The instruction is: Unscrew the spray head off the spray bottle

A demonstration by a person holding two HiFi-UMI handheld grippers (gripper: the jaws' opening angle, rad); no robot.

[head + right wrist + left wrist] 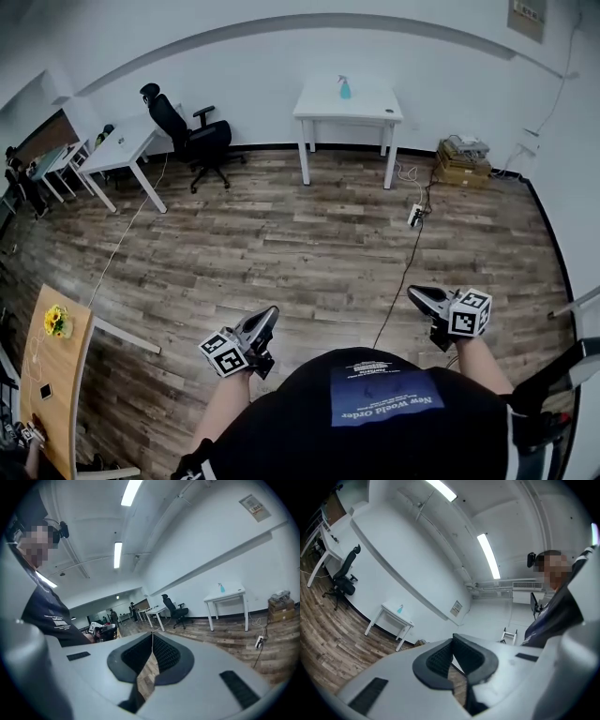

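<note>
A wood-plank floor (281, 244) fills most of the head view. Far across it, against the white wall, stands a white table (370, 105). A black office chair (192, 139) sits to its left, beside a longer white desk (127, 148). A person's dark shirt (375, 412) fills the bottom of the view.

Both grippers are held low, just in front of the person and well apart from the table. The left gripper (271, 317) has its jaws pressed together tip to tip, with nothing between them. The right gripper (414, 293) is closed the same way and is also empty.

The bottle (344, 88) stands upright on the table, towards the back edge and left of the middle, and nothing touches it. It is small and pale blue-green and looks see-through. Its body narrows towards the top, where the lighter spray head sits in place. It is too far off to make out the trigger or the thread.
</note>
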